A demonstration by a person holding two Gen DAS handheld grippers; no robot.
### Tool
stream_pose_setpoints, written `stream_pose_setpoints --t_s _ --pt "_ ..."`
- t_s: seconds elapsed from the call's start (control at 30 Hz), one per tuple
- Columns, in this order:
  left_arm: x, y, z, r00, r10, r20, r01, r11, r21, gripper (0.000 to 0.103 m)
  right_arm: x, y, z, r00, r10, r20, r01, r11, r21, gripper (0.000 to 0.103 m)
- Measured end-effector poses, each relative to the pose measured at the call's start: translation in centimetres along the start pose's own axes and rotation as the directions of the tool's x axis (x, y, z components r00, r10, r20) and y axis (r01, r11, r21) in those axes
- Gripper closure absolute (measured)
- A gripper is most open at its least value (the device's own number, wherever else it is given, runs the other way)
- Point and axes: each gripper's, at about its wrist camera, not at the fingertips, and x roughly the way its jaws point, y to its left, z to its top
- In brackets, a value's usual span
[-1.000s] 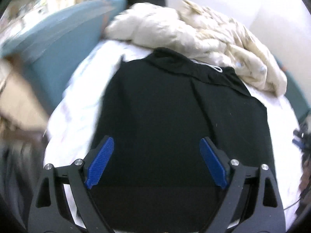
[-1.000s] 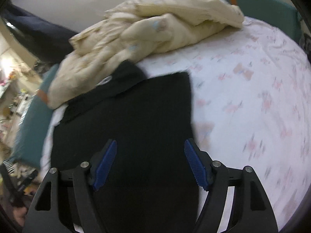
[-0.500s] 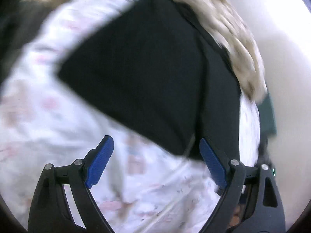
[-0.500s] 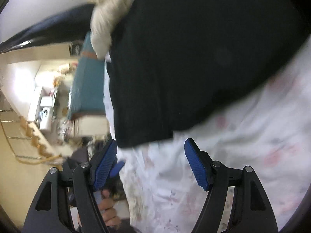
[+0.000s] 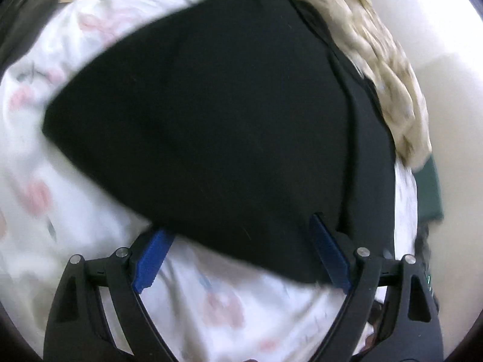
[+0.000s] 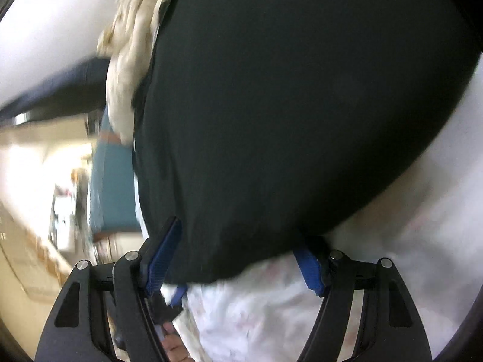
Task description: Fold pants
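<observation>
Lying flat on 1 floral sheet (image 5: 90, 211) are 1 black pants (image 5: 211, 114). 2 grippers, left (image 5: 241, 253) & right (image 6: 238, 253), both jaws wide apart at the near hem, gripping nothing. 1 beige blanket (image 5: 389, 84) heaped behind.

A white bedsheet (image 5: 75, 217) printed with faint pink flowers covered the bed, showing blurred in both wrist views. A crumpled cream blanket (image 5: 389, 69) lay heaped along the far edge of the bed beside a pale wall (image 5: 446, 30). In the right wrist view a teal panel (image 6: 111, 187) stood beyond the bed's edge, the bright room behind it too blurred to make out.
</observation>
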Motion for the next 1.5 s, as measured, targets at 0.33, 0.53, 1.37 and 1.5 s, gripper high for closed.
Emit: stream_pose_setpoints --t_s 0.33,0.53,1.37,1.5 --pt "-0.3 -2.5 0.0 0.982 -0.135 0.132 0.131 0.991 0.041 0.023 -0.3 0.2 1.3 0.992 0.090 0.086 -0.087 0.996 -0.033 0.038" --pt "1.6 -1.4 0.3 0.994 -0.095 0.046 0.097 0.995 -0.040 0.022 0.5 -1.7 1.1 0.994 0.082 0.071 -0.086 0.994 0.064 0.042" --pt "-1.7 -2.7 -2.3 0.996 0.040 0.079 -0.042 0.999 0.027 0.100 -1.6 2.4 -2.7 0.985 -0.098 0.145 0.114 0.987 -0.111 0.100" --pt "-3.0 -2.1 -3.7 0.996 0.071 0.054 -0.073 0.997 0.035 0.100 -2.3 1.7 -5.6 0.984 -0.128 0.125 0.141 0.985 -0.102 0.100"
